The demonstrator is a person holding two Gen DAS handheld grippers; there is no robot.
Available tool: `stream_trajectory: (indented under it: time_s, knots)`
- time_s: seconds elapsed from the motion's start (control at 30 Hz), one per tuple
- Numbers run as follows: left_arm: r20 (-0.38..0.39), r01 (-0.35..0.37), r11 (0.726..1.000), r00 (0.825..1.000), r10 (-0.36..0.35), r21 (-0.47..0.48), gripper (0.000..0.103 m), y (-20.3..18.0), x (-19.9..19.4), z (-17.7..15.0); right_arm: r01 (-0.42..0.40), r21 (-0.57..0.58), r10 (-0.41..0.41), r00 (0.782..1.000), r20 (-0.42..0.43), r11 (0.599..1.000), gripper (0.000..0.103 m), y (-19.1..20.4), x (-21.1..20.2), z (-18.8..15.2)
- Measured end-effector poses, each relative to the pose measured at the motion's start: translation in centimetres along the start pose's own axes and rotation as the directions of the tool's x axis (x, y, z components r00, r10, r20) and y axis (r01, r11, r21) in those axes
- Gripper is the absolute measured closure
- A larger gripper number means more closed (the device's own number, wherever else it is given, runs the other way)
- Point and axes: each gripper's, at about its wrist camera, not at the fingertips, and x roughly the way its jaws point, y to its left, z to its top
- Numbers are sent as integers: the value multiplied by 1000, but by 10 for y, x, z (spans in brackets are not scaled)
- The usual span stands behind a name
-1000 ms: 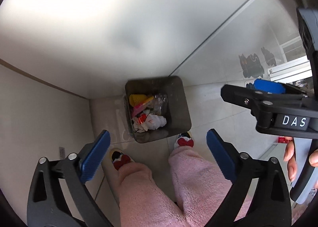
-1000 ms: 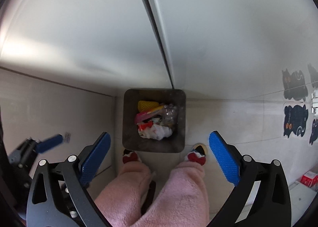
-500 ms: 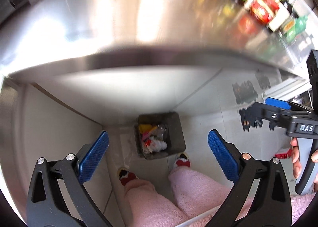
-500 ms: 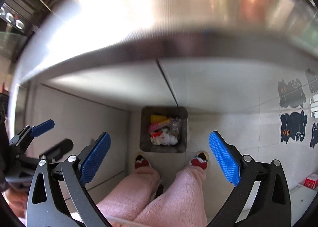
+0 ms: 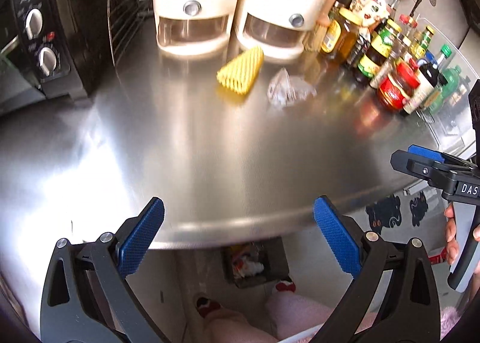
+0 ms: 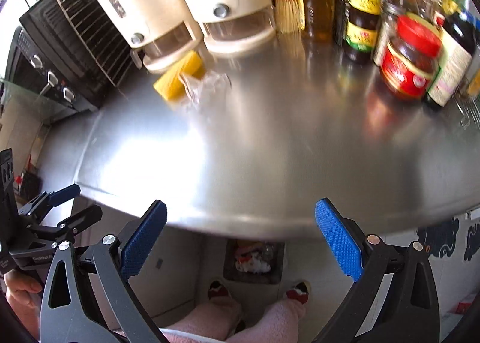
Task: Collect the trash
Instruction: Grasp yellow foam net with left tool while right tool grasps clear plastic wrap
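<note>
My left gripper (image 5: pixel 238 238) has black angular plastic arms dotted with silver rivets, one copper-toned, and its fingers (image 5: pixel 141 238) wear bright blue pads with a fine knurled grid. My right gripper (image 6: pixel 240 241) is built the same way; seen at the right edge of the left view, its black body carries white letters "DAS" above a pale grey handle. My fingers there are bare skin. At the bottom of both frames my legs (image 6: pixel 270 325) are in fluffy pink trousers, with red-and-white slippers (image 6: pixel 297 287)
</note>
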Motion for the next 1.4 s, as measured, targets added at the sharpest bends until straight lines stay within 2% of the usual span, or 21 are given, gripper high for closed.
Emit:
stream_trajectory:
  time_s: [0.23, 0.47, 0.5, 0.57, 0.63, 0.8, 0.9, 0.97, 1.07, 1.1, 1.17, 1.27, 1.4]
  knots:
    - [51, -5, 1000, 999, 3, 28, 8, 13, 16, 52, -9, -37, 10, 999, 39, 999, 3, 15, 17, 60]
    - [55, 13, 998, 998, -17, 63, 8, 20, 48, 87, -40, -34, 41, 999, 20, 999, 6, 22, 51, 94]
    - [55, 20, 997, 998, -24, 68, 8, 21, 54, 91, -50, -28, 50, 999, 14, 998, 9, 21, 58, 98]
    - [52, 28, 996, 998, -32, 80, 9, 20, 66, 100, -66, -16, 66, 998, -5, 998, 26, 22, 70, 104]
    - [53, 33, 995, 998, -37, 90, 10, 21, 77, 106, -85, 2, 85, 996, -26, 996, 36, 22, 83, 109]
    - [26, 50, 993, 998, -53, 108, 18, 21, 107, 123, -95, 16, 96, 994, -57, 995, 48, 22, 110, 114]
    - [-3, 66, 990, 998, -66, 121, 27, 17, 123, 130, -91, 2, 91, 993, -75, 996, 57, 24, 122, 115]
    - [-28, 84, 989, 996, -81, 120, 40, 14, 133, 133, -73, -20, 71, 993, -89, 997, 80, 25, 128, 114]
    - [-34, 111, 986, 994, -107, 127, 68, 12, 141, 134, -44, -45, 41, 996, -75, 998, 94, 23, 130, 114]
    - [-36, 121, 984, 992, -117, 129, 81, 11, 142, 134, -39, -48, 36, 997, -75, 998, 100, 22, 132, 114]
    - [-19, 116, 986, 993, -115, 118, 95, 12, 140, 135, -33, -51, 29, 997, -67, 998, 102, 18, 132, 114]
    - [-14, 132, 984, 991, -131, 119, 96, 11, 129, 134, -37, -49, 34, 998, -53, 998, 102, 14, 128, 112]
    - [5, 113, 983, 993, -115, 143, 97, 6, 113, 126, -42, -62, 40, 999, -36, 997, 102, 13, 118, 110]
